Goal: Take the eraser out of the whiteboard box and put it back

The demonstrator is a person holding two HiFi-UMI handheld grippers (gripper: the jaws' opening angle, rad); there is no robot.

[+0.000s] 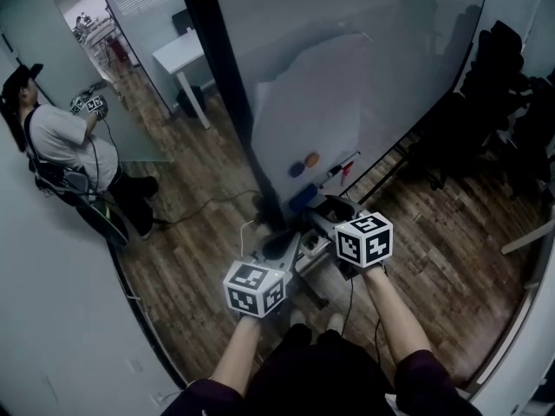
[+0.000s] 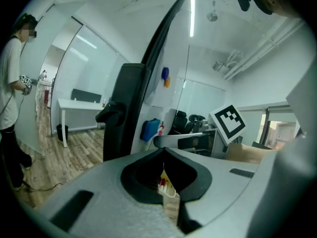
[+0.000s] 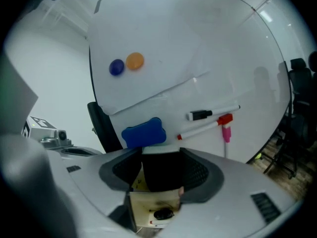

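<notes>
Gaping right gripper [image 3: 161,153], apparently below eraser [image 3: 143,133]

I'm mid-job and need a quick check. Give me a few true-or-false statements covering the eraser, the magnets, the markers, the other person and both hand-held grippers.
1. The right hand-held gripper grips the blue eraser. False: its jaws stand open, and the eraser sits against the whiteboard beyond them.
2. A blue magnet and an orange magnet sit side by side on the whiteboard. True.
3. In the right gripper view, the markers lie left of the eraser. False: they lie to its right.
4. Another person stands at the head view's left. True.
5. The left hand-held gripper has its jaws wide apart. False: their tips meet.
</notes>
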